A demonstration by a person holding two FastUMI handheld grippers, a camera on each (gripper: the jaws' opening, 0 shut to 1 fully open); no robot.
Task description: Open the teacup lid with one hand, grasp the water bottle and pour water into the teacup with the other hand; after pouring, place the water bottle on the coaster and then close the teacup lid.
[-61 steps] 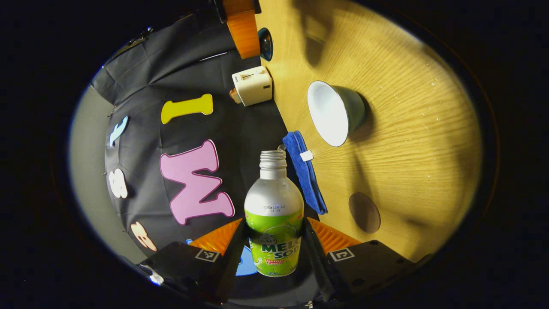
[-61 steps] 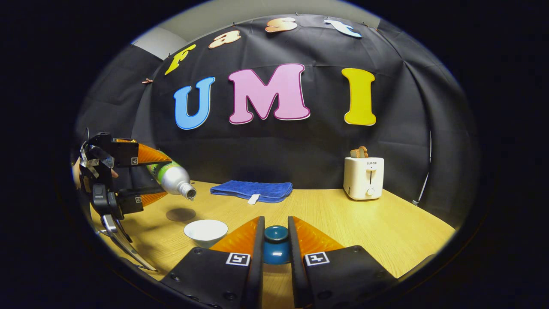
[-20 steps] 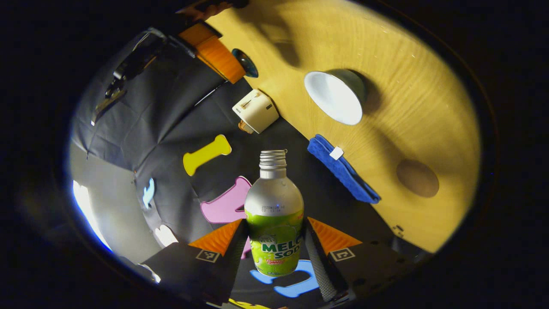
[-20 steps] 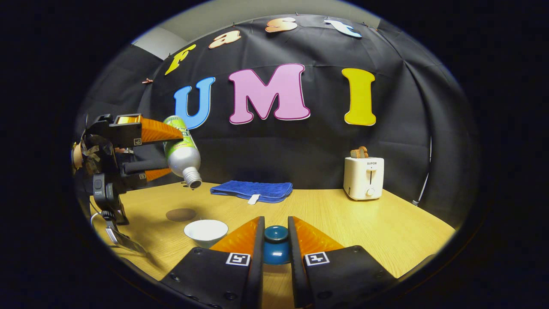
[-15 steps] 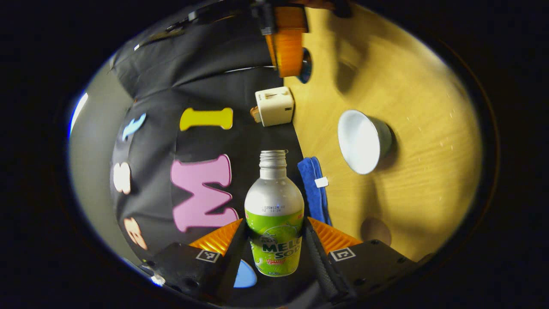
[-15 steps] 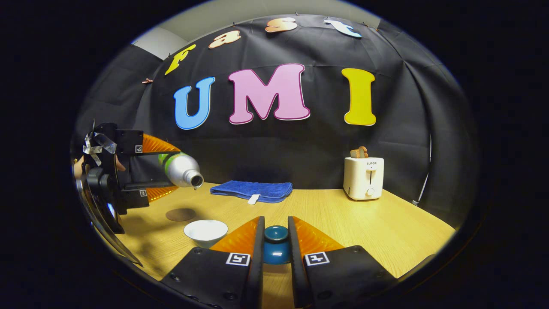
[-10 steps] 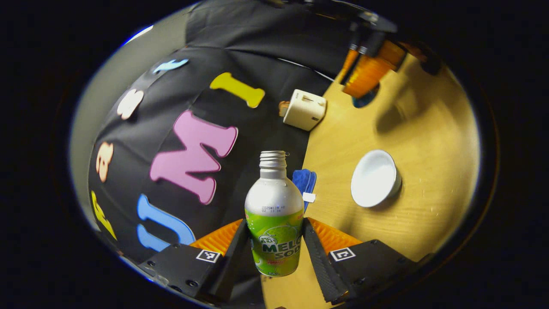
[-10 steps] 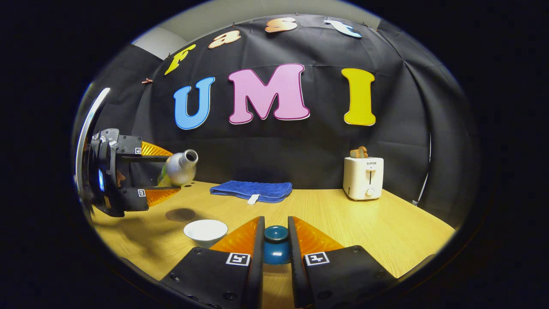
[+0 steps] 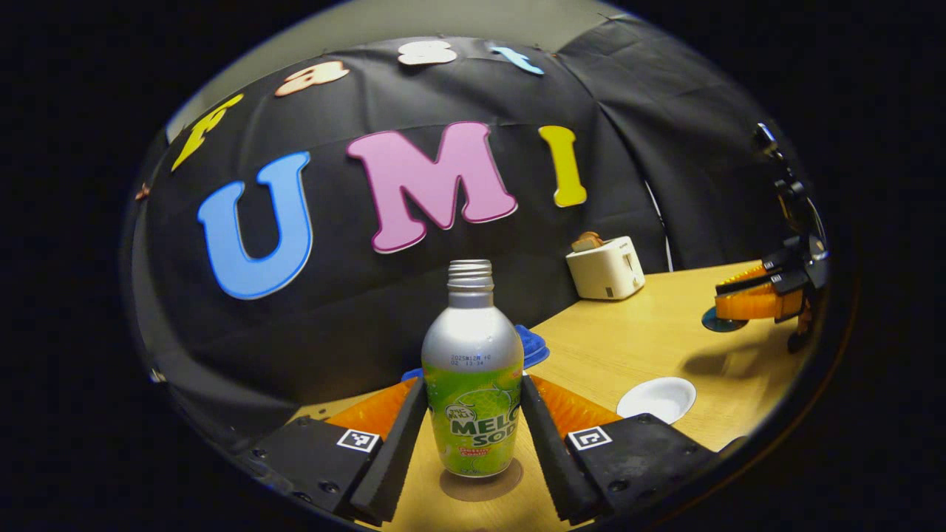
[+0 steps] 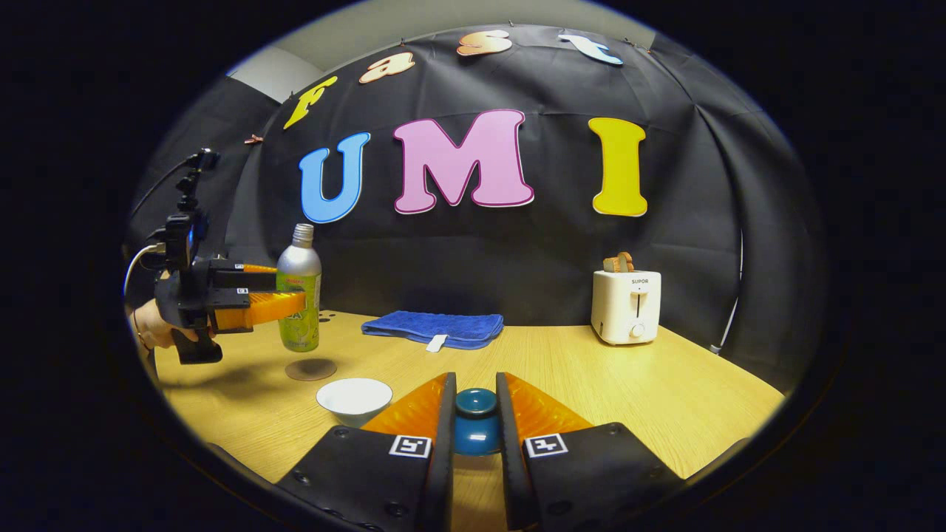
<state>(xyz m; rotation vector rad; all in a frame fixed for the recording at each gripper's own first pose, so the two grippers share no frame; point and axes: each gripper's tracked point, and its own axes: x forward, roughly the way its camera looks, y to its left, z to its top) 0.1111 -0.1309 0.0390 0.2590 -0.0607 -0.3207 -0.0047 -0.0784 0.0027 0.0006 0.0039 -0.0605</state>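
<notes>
The open silver-and-green water bottle (image 9: 471,384) is upright, and my left gripper (image 9: 471,414) is shut on its green label. In the right gripper view the bottle (image 10: 298,292) hangs a little above the round brown coaster (image 10: 311,369), with the left gripper (image 10: 292,294) reaching in from the left. The coaster (image 9: 480,486) lies right under the bottle's base. The white teacup (image 10: 354,397) sits uncovered on the table. My right gripper (image 10: 474,417) is shut on the blue teacup lid (image 10: 475,430), held over the table right of the cup.
A folded blue cloth (image 10: 434,327) lies at the back of the wooden table (image 10: 665,399). A white toaster (image 10: 627,305) stands at the back right. A hand (image 10: 151,325) holds the left gripper near the table's left edge.
The left gripper has swung the bottle from tipped, mouth down over the cup, back to upright and carried it left over the coaster. The right gripper and lid have stayed still.
</notes>
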